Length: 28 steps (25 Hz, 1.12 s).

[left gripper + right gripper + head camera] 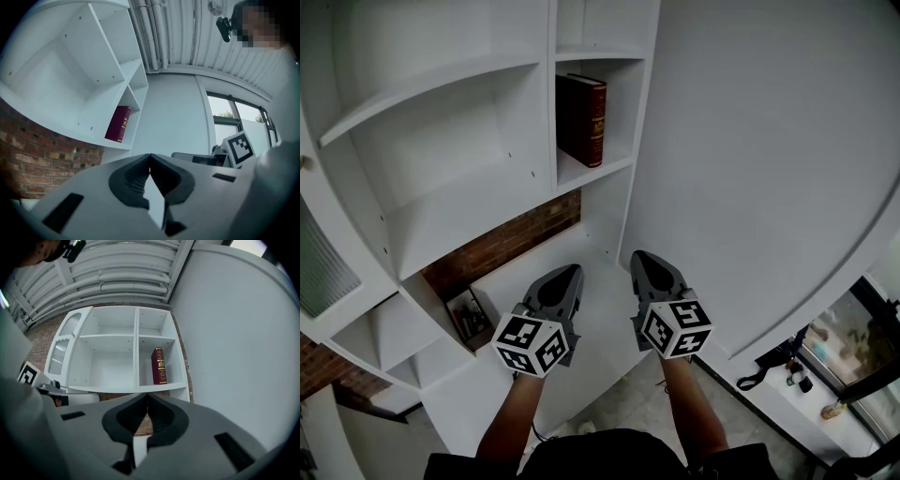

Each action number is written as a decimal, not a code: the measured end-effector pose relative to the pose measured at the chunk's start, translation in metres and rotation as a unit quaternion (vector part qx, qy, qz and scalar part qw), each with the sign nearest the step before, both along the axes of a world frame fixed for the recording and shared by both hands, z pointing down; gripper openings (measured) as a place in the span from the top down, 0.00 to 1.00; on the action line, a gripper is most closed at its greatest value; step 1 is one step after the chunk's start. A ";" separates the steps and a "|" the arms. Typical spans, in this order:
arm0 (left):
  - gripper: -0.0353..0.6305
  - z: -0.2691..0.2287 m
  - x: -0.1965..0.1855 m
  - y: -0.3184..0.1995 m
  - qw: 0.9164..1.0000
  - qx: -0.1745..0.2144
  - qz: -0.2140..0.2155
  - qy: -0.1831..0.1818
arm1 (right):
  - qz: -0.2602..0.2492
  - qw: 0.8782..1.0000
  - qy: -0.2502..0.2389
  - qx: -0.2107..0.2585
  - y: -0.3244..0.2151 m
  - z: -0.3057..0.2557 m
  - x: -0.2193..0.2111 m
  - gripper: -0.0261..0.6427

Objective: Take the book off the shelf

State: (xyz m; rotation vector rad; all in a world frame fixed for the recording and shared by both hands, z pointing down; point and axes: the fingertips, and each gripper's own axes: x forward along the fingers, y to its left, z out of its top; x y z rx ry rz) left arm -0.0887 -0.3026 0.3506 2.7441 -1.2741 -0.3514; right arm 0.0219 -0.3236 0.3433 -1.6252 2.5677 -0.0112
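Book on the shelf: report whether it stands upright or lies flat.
Upright. The book stands on its bottom edge, spine outward, in the right compartment of the shelf.

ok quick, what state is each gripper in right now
left gripper: closed, holding nothing
right gripper: closed, holding nothing

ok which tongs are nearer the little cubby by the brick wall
Left. The left tongs sit just right of the cubby; the right tongs are further right, beyond them.
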 end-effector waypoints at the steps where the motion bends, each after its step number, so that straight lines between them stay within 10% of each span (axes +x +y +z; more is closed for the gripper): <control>1: 0.92 0.001 -0.001 -0.001 1.000 0.000 0.000 0.000 | 0.001 1.000 -0.001 0.002 -0.001 -0.001 -0.001 0.93; 28: 0.92 -0.006 -0.001 -0.065 0.998 0.007 -0.054 -0.010 | -0.062 0.998 0.000 0.020 -0.087 -0.026 -0.003 0.93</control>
